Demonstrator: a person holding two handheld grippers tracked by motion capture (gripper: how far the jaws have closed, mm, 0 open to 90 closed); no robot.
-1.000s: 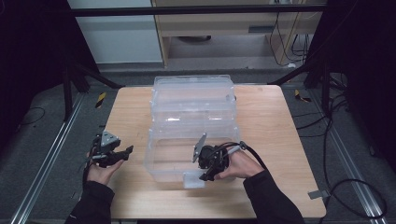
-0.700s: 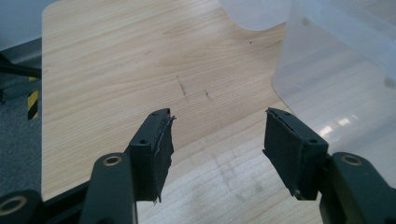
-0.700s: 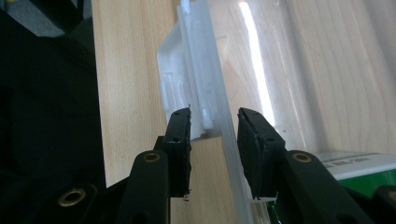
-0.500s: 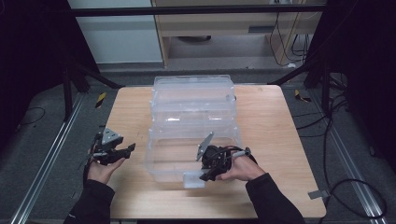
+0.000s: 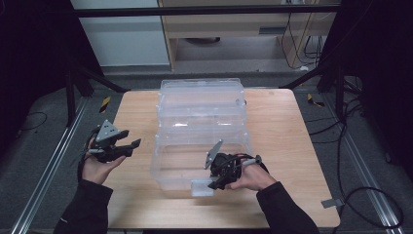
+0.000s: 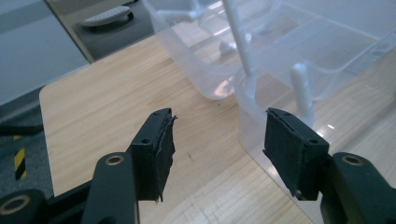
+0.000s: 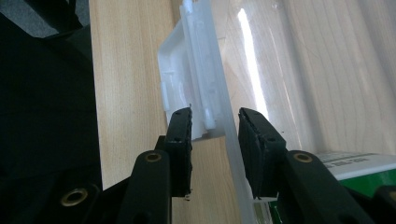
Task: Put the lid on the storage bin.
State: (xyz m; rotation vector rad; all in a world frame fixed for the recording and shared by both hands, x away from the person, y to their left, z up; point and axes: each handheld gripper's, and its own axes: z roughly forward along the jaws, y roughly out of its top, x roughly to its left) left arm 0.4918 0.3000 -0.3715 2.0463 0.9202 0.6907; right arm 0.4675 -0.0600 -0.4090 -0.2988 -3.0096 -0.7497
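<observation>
Where R gripper (image 7: pixel 215 140) pinches: latch (image 7: pixel 187 84) (clear bin (image 5: pixel 204 146))

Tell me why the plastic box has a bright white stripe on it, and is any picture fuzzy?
In the right gripper view, glare from a light streaks the clear plastic bin. In the left gripper view, the black jaws close to the camera look slightly soft. In the high view, the table is lit while the surroundings stay dark.

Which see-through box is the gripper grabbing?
The clear box nearest the person. The right gripper straddles its front rim by the white latch; the two boxes behind it stand untouched.
</observation>
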